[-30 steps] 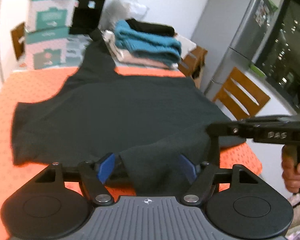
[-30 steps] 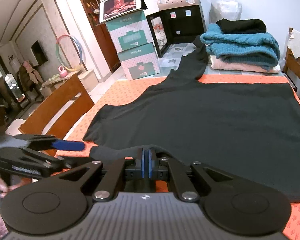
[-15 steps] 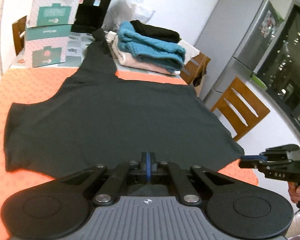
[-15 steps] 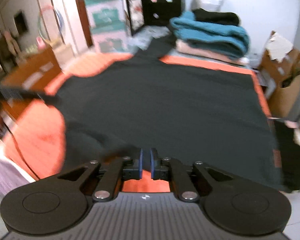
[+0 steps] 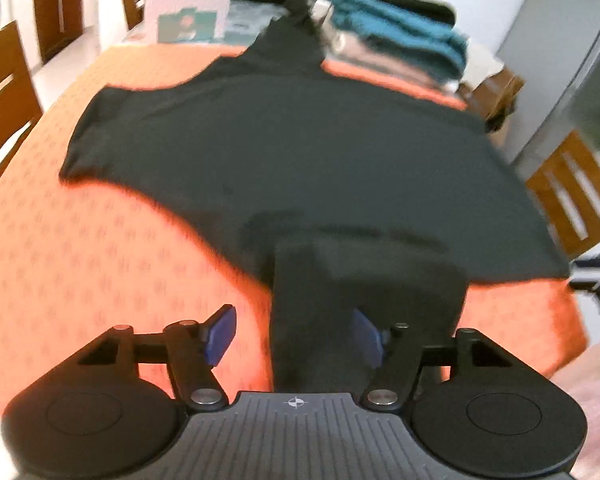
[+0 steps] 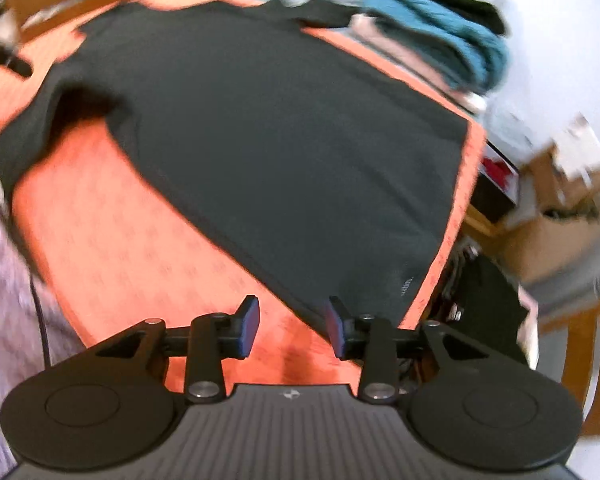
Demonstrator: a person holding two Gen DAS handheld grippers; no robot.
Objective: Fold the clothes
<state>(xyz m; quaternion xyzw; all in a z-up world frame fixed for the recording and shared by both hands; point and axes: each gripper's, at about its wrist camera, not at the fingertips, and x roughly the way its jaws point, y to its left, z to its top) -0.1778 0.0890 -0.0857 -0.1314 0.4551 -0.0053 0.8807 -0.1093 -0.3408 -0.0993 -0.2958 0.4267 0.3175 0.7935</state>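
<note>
home dining area | orange tablecloth (image 5: pixel 80 240) | wooden chairs (image 5: pixel 572 192) | fridge (image 5: pixel 580 60) | folded-clothes stack (image 5: pixel 400 40)

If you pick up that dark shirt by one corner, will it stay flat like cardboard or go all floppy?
Probably floppy. The dark shirt lies limp on the orange tablecloth, and its near part folds over in front of the open left gripper, so it would likely droop. It looks thin, so probably light. Pushed, it would likely bunch up instead of sliding whole.

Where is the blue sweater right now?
The blue sweater sits on top of a pile of folded clothes at the far end of the table, just behind and to the right of the black shirt; both views show it at the upper right.
</note>
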